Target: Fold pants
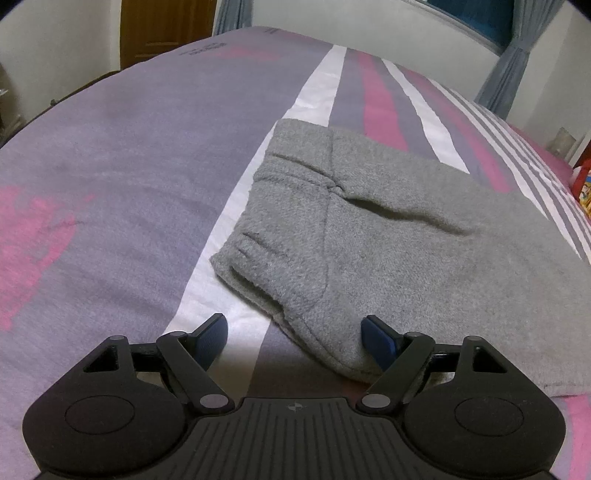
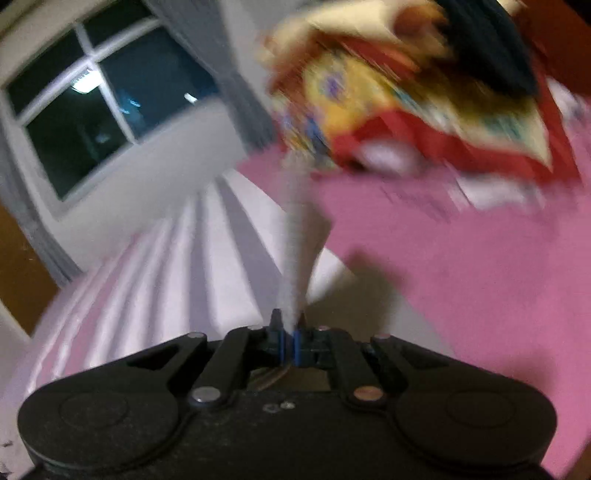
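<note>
Grey fleece pants (image 1: 388, 236) lie on the striped bed, waistband end toward the left and nearest my left gripper. My left gripper (image 1: 293, 332) is open, its blue pads on either side of the near waistband corner, the right pad touching the fabric. In the right wrist view my right gripper (image 2: 290, 332) is shut on a thin edge of the grey pants (image 2: 299, 229), which rises stretched away from the jaws above the bed. This view is blurred by motion.
The bed cover (image 1: 110, 155) is purple with pink and white stripes. A colourful red and yellow bundle (image 2: 399, 96) lies on the pink sheet ahead of the right gripper. A window (image 2: 103, 110) with grey curtains and a wooden door (image 1: 166, 29) are beyond the bed.
</note>
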### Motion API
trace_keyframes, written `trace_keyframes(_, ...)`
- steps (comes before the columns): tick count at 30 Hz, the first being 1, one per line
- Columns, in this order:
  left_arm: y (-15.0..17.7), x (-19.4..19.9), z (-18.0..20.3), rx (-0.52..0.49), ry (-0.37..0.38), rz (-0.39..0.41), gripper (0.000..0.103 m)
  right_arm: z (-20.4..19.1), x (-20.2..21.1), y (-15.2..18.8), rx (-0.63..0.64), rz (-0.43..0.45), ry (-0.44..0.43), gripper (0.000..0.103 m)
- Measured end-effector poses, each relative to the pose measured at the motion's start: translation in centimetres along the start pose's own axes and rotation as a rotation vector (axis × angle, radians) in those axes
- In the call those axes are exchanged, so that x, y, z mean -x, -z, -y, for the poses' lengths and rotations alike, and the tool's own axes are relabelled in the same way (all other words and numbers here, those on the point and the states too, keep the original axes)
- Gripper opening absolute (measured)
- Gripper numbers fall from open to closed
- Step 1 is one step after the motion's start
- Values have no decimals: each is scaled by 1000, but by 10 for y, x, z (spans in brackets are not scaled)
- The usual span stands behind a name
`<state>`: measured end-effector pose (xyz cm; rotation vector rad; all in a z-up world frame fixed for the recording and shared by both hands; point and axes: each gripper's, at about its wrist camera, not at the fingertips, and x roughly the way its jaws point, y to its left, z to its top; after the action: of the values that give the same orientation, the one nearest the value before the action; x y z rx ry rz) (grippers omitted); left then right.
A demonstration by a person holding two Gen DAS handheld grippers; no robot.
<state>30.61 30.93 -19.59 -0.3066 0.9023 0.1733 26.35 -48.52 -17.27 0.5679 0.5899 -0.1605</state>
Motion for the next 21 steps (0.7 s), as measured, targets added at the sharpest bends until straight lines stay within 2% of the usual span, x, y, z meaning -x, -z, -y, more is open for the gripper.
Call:
trace_keyframes(2, -1, 0, 1, -1, -5, -6, 80, 25, -14, 12, -111, -56, -27, 3)
trace_keyframes(3, -2, 0, 2, -2, -8, -7, 80, 29, -12, 13, -145, -39, -44, 3)
trace_keyframes(4, -3, -1, 2, -2, -8, -7, 80, 32, -10, 13, -171, -25, -53, 9)
trace_keyframes(6, -3, -1, 2, 3, -7, -2, 81, 35, -6, 11, -205, -8, -51, 15)
trace_keyframes(8, -1, -1, 2, 5, -6, 6, 81, 33, -5, 6, -200, -9, -20, 9)
trace_keyframes(9, -1, -1, 2, 4, -6, 7, 81, 27, -7, 0, -160, -33, 3, 3)
trace_keyframes(10, 0, -1, 1, 4, -5, 8, 81, 16, -7, -8, -97, -40, 13, 3)
trace_keyframes(13, 0, -1, 0, 4, -4, 6, 81, -21, 4, -39, 75, 24, -47, 3)
trace_keyframes(16, 1, -1, 0, 7, -6, 11, 81, -57, 27, -76, 156, 127, -160, 2)
trace_keyframes(19, 2, -1, -1, 9, -7, 18, 81, -70, 65, -98, 147, 281, -279, 2)
trace_keyframes(21, 3, 0, -2, 15, -3, 23, 82, -61, 76, -92, 123, 332, -270, 2)
